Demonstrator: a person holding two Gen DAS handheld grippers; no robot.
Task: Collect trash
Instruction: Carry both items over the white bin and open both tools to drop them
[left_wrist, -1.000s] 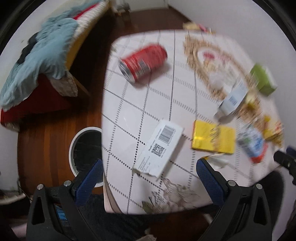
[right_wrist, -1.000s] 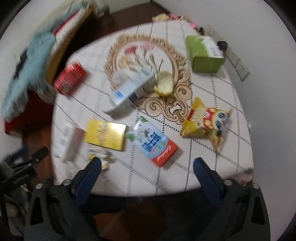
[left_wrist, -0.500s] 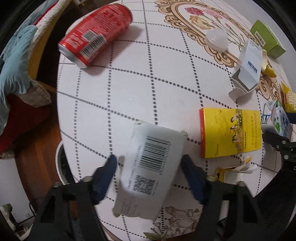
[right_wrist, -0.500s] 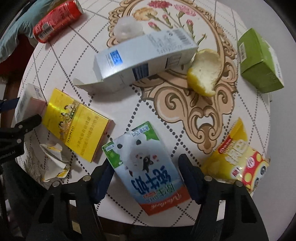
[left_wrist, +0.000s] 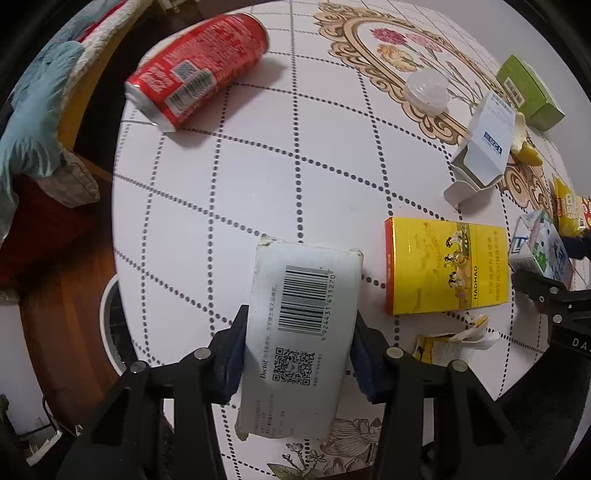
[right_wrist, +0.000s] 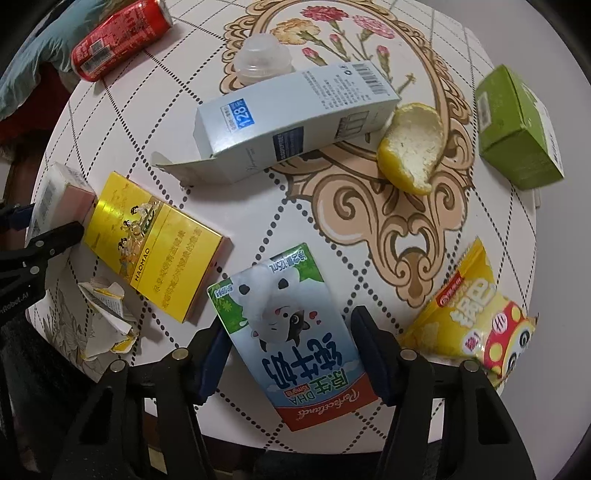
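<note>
My left gripper (left_wrist: 299, 350) has its blue pads against both long sides of a white barcode box (left_wrist: 299, 332) lying on the round table (left_wrist: 229, 184). My right gripper (right_wrist: 290, 354) straddles a flattened milk carton (right_wrist: 291, 332); its pads sit close to the carton's edges with a small gap on the right side. Other trash on the table: a red can (left_wrist: 195, 85), a yellow box (left_wrist: 443, 266), a crumpled wrapper (left_wrist: 454, 339), a pale blue carton (right_wrist: 291, 110), a lemon peel (right_wrist: 413, 147), a snack bag (right_wrist: 476, 321), a green box (right_wrist: 517, 133).
A white-rimmed bin (left_wrist: 110, 325) stands on the wooden floor left of the table. A clear plastic cup (left_wrist: 424, 90) lies on the flower pattern. A chair with a blue cloth (left_wrist: 33, 122) is at the left.
Both grippers dropped towards the table and closed in: the left one onto the barcode box, the right one around the milk carton.
</note>
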